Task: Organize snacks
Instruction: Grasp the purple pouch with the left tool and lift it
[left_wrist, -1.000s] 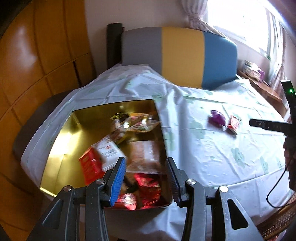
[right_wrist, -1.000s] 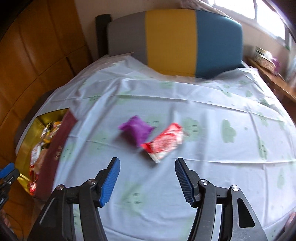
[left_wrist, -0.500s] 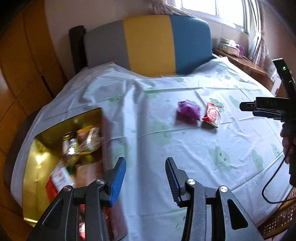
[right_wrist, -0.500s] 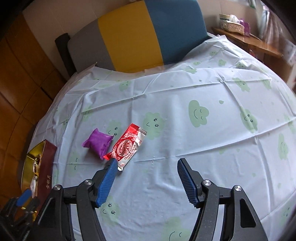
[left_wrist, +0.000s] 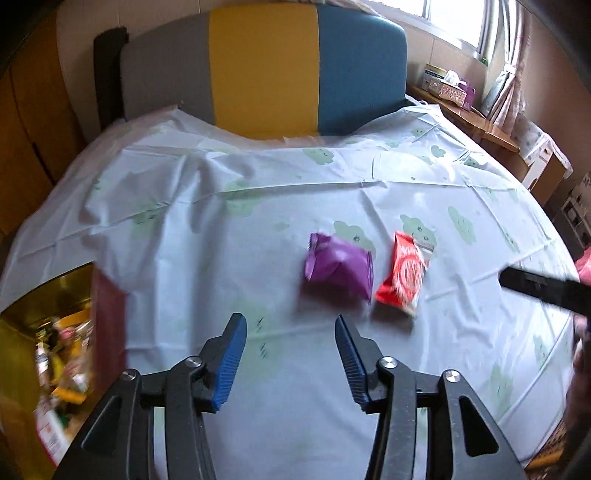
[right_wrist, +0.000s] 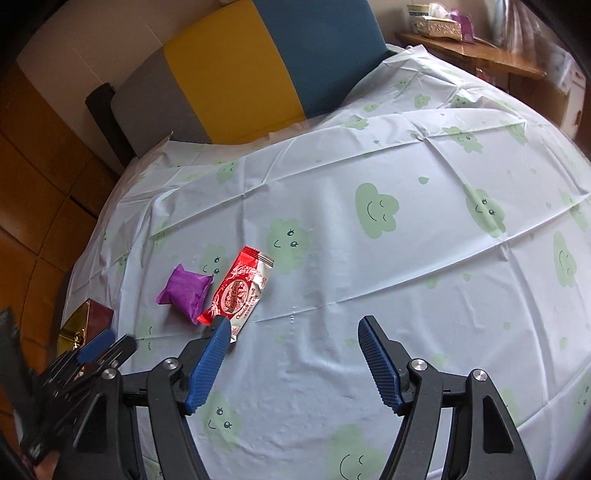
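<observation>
A purple snack packet (left_wrist: 338, 267) (right_wrist: 186, 290) and a red-and-silver chocolate wafer packet (left_wrist: 404, 277) (right_wrist: 240, 288) lie side by side on the cloud-print tablecloth (left_wrist: 258, 221) (right_wrist: 369, 258). My left gripper (left_wrist: 290, 325) hovers just short of the purple packet, its jaws opening with nothing between them. My right gripper (right_wrist: 293, 325) is over the cloth, jaws opening and empty; its left fingertip sits at the wafer's near end. The gold-lined box (left_wrist: 55, 325) (right_wrist: 86, 321) holding several snacks stands at the table's left edge.
A grey, yellow and blue chair back (left_wrist: 266, 70) (right_wrist: 240, 66) rises behind the table. Wooden panelling (left_wrist: 22, 129) runs along the left. A wooden shelf with a tissue box (right_wrist: 436, 22) stands at the far right. The left gripper (right_wrist: 96, 347) shows low left in the right wrist view.
My left gripper swung right from over the gold box to the two packets and its jaws widened. My right gripper rolled and widened; the packets now sit left of it.
</observation>
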